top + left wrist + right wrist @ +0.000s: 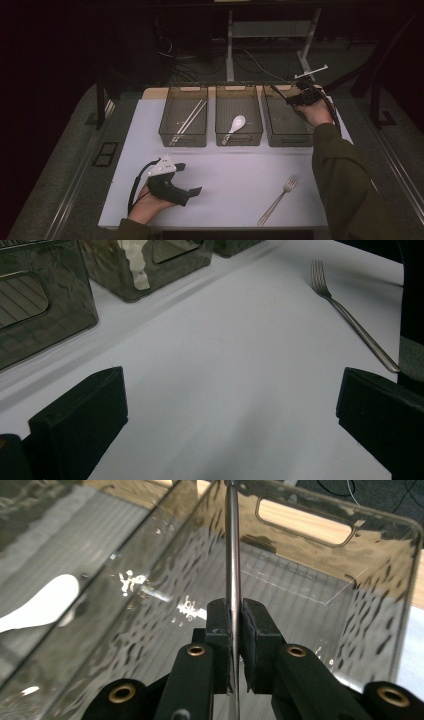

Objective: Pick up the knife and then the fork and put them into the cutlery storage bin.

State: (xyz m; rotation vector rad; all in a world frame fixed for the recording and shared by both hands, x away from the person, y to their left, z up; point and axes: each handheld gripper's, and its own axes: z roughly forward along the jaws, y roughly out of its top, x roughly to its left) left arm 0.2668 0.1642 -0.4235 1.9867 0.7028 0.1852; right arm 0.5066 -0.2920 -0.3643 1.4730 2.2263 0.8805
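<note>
High view first: three smoky see-through bins are lined up along the far edge of the worktop. Chopsticks are seen in the left bin, a white spoon in the middle bin, and the right tool is held over the right bin with a thin metal utensil pinched in it. Which kind of utensil can't be told from here, the working end is hidden. A fork is left lying on the worktop near the front right, and the left tool is parked at the front left.

Left gripper view: the left tool's jaws are spread wide with nothing between them, just bare worktop, and the fork is seen well ahead, tines pointing away.

Right gripper view: the right tool is pressed together on the slim metal handle, which is gripped edge-on over the inside of the right bin.

Handling-wise, probably: stiff, light, polished steel, so slippery and prone to pivoting in the pads. It's best taken around mid-handle, near the balance point, with the flat faces against the pads. Not fragile, so a short drop into the bin should be tolerated fine.
</note>
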